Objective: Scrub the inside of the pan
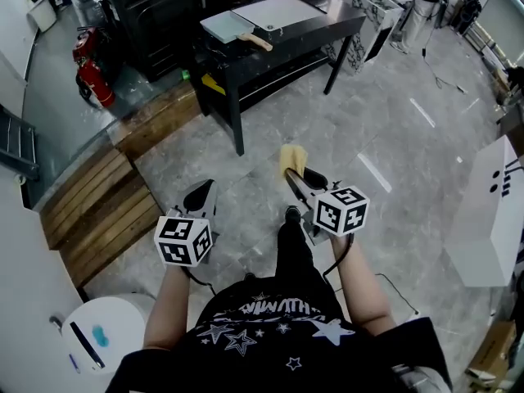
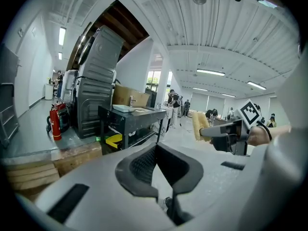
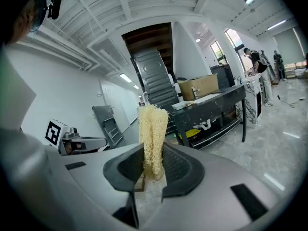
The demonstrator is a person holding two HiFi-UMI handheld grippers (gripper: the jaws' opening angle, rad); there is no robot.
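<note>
Right gripper (image 1: 300,177): closed on a yellow fibrous scrubber (image 3: 153,129). The pads press its lower part from both sides, and the rest of it stands out well beyond the fingertips.
Left gripper (image 1: 202,191): jaws drawn together at the tips, with nothing between them.
Place of the grippers: both are held out in front of the person, side by side over the grey floor (image 1: 393,137). They are well apart from the table and from each other.
Pan (image 1: 225,26): square and grey-green, lying flat at the left end of the black table (image 1: 332,24). Its wooden handle (image 1: 259,42) angles toward the table's front edge. No gripper is near it.
Board (image 1: 278,11): a pale flat board just right of the pan, covering the middle of the table top.
Lower shelf (image 1: 270,70): runs under the table top. Something yellow sits at its left end, too small to name.
Fire extinguisher (image 1: 96,76): red, standing on the floor well to the left of the table.
Planks (image 1: 98,207): wooden boards laid on the floor between the extinguisher and the person's left side.
</note>
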